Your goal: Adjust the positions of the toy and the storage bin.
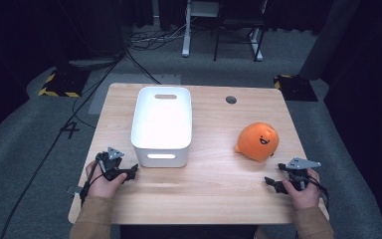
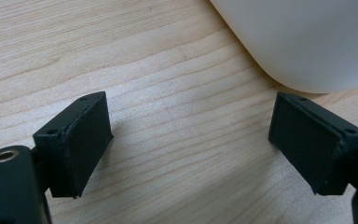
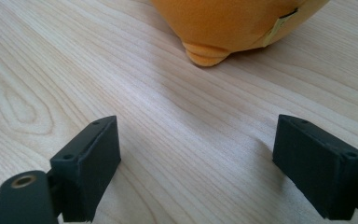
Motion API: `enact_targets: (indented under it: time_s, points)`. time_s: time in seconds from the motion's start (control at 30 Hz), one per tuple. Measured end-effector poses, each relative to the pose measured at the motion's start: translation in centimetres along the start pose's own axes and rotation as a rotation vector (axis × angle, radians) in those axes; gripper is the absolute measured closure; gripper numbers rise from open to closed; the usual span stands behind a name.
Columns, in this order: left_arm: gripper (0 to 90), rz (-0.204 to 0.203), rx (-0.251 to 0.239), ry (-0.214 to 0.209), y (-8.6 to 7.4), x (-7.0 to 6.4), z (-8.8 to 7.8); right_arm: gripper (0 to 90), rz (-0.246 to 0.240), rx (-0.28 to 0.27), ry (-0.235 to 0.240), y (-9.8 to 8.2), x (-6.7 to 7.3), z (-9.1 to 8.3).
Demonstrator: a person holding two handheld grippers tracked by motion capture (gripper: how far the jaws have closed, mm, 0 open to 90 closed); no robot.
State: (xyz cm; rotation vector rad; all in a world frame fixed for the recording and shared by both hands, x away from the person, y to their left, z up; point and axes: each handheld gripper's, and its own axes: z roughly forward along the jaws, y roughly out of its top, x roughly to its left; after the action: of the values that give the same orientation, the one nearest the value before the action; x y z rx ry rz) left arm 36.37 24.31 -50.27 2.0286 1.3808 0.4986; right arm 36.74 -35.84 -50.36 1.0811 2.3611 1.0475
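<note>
Round orange smiling plush toy (image 1: 257, 141)

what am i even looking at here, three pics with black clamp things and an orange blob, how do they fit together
There is no machine here: a person at a light wooden table holds a two-jaw clamp tool in each hand. The wide picture comes from a camera above the person, looking down; the hands enter from the bottom, with the left gripper at the left and the right gripper at the right.

The other two pictures come from small cameras riding on those tools, looking along their black jaws. The left gripper view shows the rounded corner of a white plastic bin with handle slots just ahead. The right gripper view faces a round orange plush toy with a smiling face.

Both grippers are open with only bare wood between the jaws, so nothing is held. A small dark round disc sits near the table's far edge.
</note>
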Motion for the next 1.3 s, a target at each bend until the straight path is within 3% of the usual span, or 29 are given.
enact_targets:
  time_s: [0.27,0.67,0.97,1.03,1.1,1.3]
  points:
    - [21.4,0.055,0.065,-0.044,0.3,0.1,-1.2,15.1,0.0,-0.001,-0.004,0.0,-0.1,0.0]
    - [22.2,0.038,0.02,-0.083,2.2,0.4,-5.2,15.1,-0.002,0.0,-0.007,0.0,-0.1,0.0]
    - [21.6,0.046,-0.068,-0.123,3.6,-0.4,-7.5,15.0,-0.003,0.0,-0.008,0.0,-0.1,0.0]
    - [21.6,0.054,-0.078,-0.109,3.9,-0.7,-8.0,15.0,-0.003,0.0,-0.008,0.0,-0.1,0.0]
    - [21.1,0.094,-0.081,-0.095,4.4,-1.3,-8.8,15.0,0.001,-0.001,-0.008,0.0,-0.1,0.1]
    - [21.1,0.096,-0.129,-0.111,5.1,-1.9,-10.1,15.1,0.0,-0.001,-0.007,0.0,-0.1,0.0]
